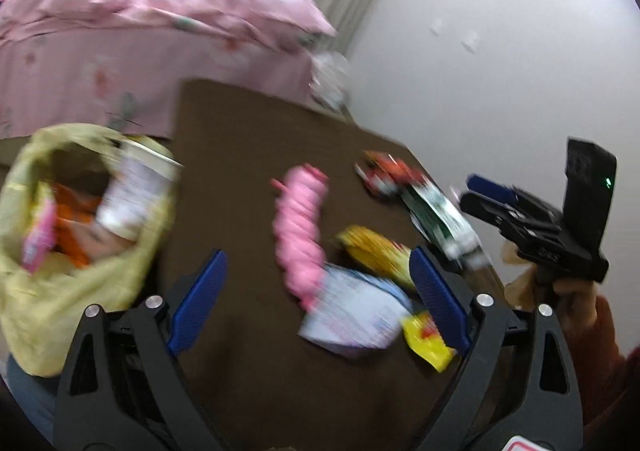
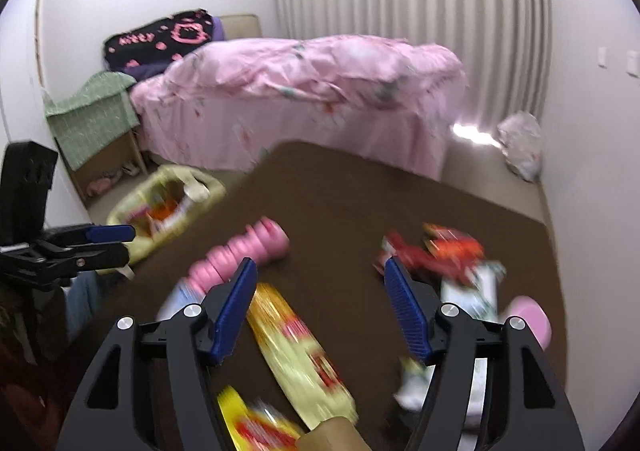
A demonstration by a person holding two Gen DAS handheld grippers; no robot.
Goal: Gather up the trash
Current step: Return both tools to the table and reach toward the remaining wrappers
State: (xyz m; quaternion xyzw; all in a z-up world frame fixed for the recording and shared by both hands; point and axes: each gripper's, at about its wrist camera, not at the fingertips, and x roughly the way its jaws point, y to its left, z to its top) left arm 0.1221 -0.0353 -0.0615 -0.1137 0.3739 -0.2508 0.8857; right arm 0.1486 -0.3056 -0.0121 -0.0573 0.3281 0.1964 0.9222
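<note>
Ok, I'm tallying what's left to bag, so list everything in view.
trash bag: one, pale yellow, off the table's left edge, wrappers and a paper cup inside
table: one, dark brown
pink ribbed pack: one, mid-table
red wrappers: blurred cluster, far right
yellow wrappers: at least two, near edge
pale blue packet: one, near edge
bed: one, pink cover, behind
left gripper: open, empty
right gripper: open, empty
</note>
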